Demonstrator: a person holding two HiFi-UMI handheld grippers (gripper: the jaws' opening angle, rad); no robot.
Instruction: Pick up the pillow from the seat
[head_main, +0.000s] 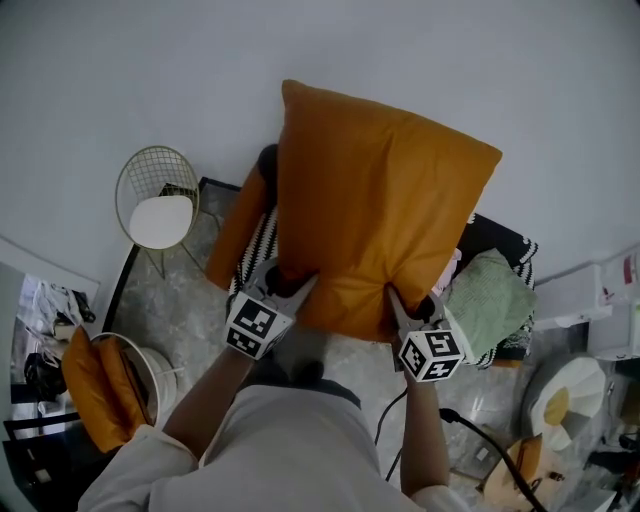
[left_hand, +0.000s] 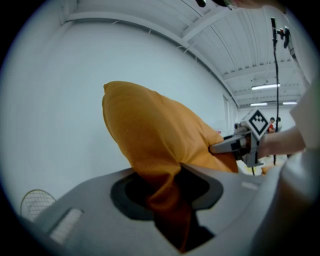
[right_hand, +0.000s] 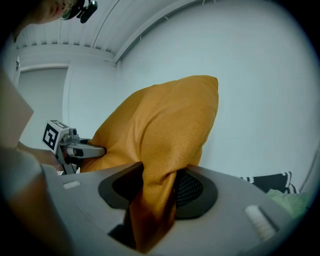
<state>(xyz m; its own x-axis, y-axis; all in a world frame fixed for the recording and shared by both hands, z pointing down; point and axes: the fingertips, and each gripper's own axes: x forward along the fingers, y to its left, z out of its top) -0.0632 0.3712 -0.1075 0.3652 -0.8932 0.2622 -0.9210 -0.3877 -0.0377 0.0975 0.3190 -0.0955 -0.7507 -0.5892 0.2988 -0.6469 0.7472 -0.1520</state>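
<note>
The orange pillow (head_main: 380, 200) rises ahead of both hands. The left hand-held gripper (head_main: 290, 283) and right hand-held gripper (head_main: 405, 305) each clamp its near bottom edge, equally close.

The pillow (head_main: 380, 200) is plain orange. The throw (head_main: 260, 245) is striped black and white, the cloth (head_main: 490, 300) pale green. The chair (head_main: 158, 195) is gold wire with a white seat. The left tool (head_main: 293, 284) and right tool (head_main: 401, 301) carry cubes patterned in black-and-white squares.
</note>
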